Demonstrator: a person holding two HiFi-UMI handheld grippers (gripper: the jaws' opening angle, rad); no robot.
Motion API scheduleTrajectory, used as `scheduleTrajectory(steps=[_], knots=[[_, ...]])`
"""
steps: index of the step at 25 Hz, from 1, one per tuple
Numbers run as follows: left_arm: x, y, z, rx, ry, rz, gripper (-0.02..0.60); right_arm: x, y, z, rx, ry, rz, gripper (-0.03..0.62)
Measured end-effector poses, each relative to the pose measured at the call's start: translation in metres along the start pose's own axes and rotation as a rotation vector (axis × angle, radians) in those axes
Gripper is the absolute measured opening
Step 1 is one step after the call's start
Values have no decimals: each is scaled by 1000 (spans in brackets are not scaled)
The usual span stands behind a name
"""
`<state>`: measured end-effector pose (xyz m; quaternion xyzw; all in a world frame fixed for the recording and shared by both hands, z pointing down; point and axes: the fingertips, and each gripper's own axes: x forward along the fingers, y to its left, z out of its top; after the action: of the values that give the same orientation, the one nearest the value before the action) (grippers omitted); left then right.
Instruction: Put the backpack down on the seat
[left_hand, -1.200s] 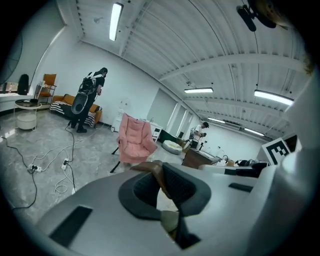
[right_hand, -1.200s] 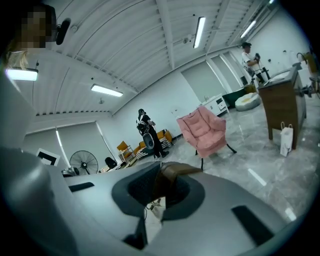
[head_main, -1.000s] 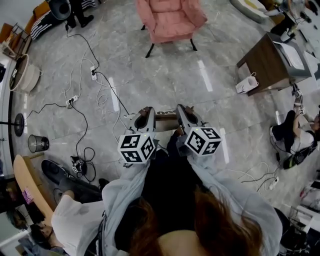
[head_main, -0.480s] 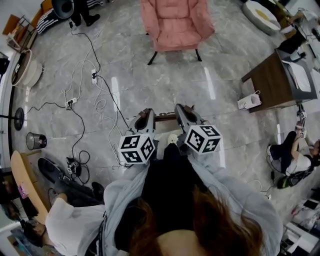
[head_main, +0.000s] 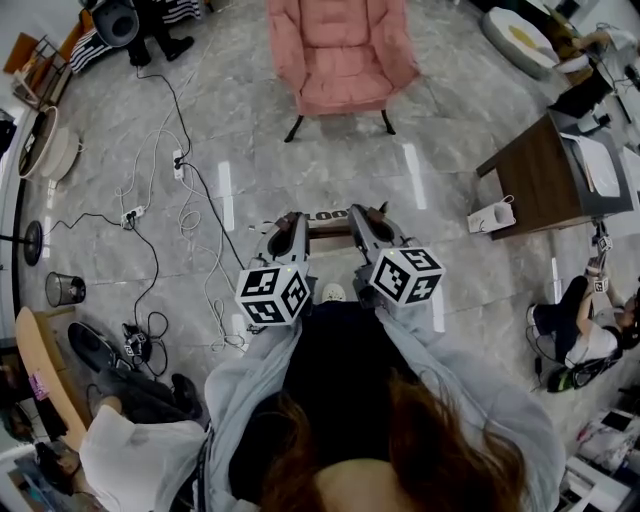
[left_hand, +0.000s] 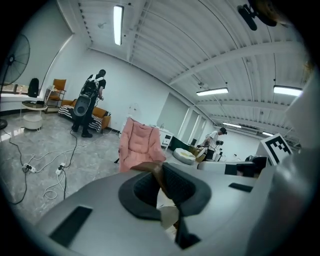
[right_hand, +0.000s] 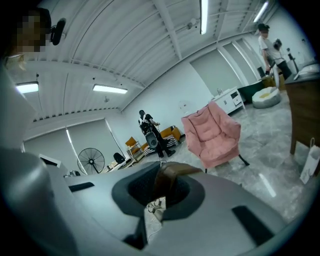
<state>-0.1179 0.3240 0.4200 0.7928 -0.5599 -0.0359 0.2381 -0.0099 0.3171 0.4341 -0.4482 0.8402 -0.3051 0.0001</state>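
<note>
Now | left gripper and right gripper clamped on flat brown backpack strap | padded pink armchair ahead

Black and white cables and a power strip trail across the grey marble floor at left, a wire bin stands near the left edge, and a white paper bag sits just beside a brown desk at right.

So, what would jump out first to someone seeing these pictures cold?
The pink armchair stands at the top centre of the head view, straight ahead of the grippers. In the middle, the left gripper and right gripper are both shut on a brown strap stretched between them. Loose cables trail across the floor at left.
</note>
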Motion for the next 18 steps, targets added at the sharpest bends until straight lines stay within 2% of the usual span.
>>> scheduleTrajectory(steps=[6, 13, 18], knots=[[7, -6, -8, -20, 30, 1, 25, -3, -10, 4, 11, -12, -5, 17], [12, -7, -21, -16, 73, 8, 25, -5, -25, -12, 85, 28, -28, 17], [33, 1, -21, -32, 83, 8, 25, 8, -36, -8, 123, 30, -28, 17]])
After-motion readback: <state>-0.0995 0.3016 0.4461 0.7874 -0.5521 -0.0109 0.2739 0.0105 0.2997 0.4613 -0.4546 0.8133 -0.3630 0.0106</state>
